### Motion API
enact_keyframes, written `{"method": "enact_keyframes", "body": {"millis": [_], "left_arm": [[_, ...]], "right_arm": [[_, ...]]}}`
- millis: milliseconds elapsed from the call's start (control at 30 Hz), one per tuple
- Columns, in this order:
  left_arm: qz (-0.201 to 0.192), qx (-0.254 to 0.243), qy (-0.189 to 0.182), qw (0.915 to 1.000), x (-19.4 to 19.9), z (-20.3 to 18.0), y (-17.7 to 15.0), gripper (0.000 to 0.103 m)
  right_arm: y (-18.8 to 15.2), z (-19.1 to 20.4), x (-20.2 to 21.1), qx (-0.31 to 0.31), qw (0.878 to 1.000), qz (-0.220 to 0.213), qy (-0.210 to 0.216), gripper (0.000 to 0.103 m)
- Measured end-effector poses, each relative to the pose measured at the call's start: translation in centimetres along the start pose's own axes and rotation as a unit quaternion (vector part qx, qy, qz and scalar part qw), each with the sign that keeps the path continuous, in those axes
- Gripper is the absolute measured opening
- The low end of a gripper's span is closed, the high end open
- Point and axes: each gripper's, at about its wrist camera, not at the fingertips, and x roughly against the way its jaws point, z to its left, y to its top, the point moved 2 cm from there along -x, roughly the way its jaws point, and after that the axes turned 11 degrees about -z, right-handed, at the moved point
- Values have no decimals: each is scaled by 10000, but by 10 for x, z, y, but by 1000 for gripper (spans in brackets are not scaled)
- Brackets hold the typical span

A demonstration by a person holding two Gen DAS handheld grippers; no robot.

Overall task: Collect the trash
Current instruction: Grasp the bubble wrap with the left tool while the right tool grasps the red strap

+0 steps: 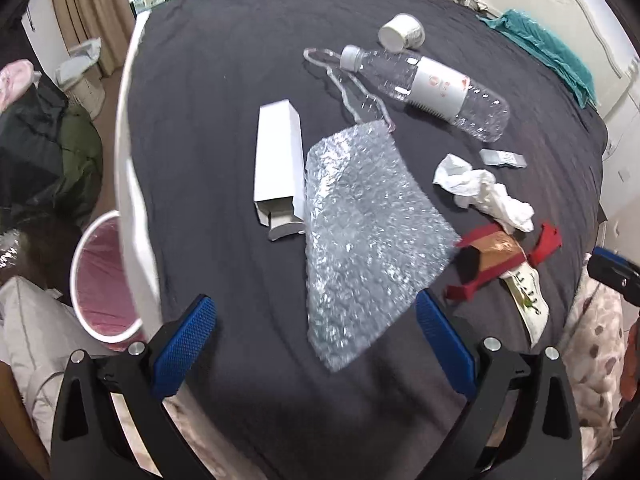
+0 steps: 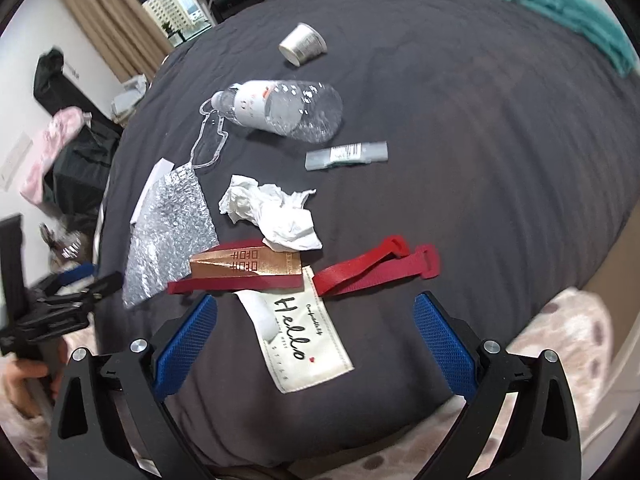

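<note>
Left wrist view: left gripper (image 1: 316,344) at lower centre, blue pads spread wide, nothing clamped, lower edge of a bubble wrap sheet (image 1: 368,236) lying between them on the dark bed cover (image 1: 224,92). Left of the sheet, touching it, a white carton (image 1: 278,160) with open flap. Upper right, a clear plastic bottle (image 1: 432,88) on its side, paper cup (image 1: 402,32) beyond it. Right of centre, crumpled tissue (image 1: 480,190), just above a red and gold box (image 1: 494,258). Lower left, beside the bed, a pink-lined waste bin (image 1: 100,276).

Right wrist view: right gripper (image 2: 316,344) at lower centre, pads likewise wide apart, empty, a "Hello" label pouch (image 2: 308,344) lying between them. Above it, red straps (image 2: 376,266); at centre right, a small clear packet (image 2: 346,155). Other gripper visible at left edge.
</note>
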Motion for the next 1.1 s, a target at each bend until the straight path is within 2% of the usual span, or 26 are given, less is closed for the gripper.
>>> {"method": "enact_keyframes", "body": {"millis": [200,267,467,567,633,667,700,800,900,1100], "left_arm": [[176,201,-351,9990,-24,0,4,98],[210,277,-447,9984,-30,-3,5,98],[356,172,-395,9984,-49,-8,5,95],[450,60,-204,9988,-55,-6,4,80],[424,13,-85,9991,-55,-4,4,62],[408,9,-58,9992,-54,-3,4,57],[396,20,-27,9992,-52,0,5,49],[348,121,-23,9993,-45,5,7,34],[262,241,-78,9993,-37,8,10,22],[225,253,-160,9993,-31,7,8,18]], "right_arm": [[-7,-10,-27,-109,9996,239,46,75],[-7,-10,-34,-103,9995,278,66,73],[-6,-9,-54,145,9993,335,-73,57],[-7,-9,-64,270,9986,418,-170,47],[-7,-9,-67,276,9987,390,-193,40],[-7,-9,-67,264,9988,359,-178,32],[-6,-9,-67,243,9990,335,-163,27],[-4,-10,-65,148,9993,316,-101,27],[-2,-16,-56,-225,9995,189,132,51],[5,-39,-60,-999,9945,83,304,49]]}}
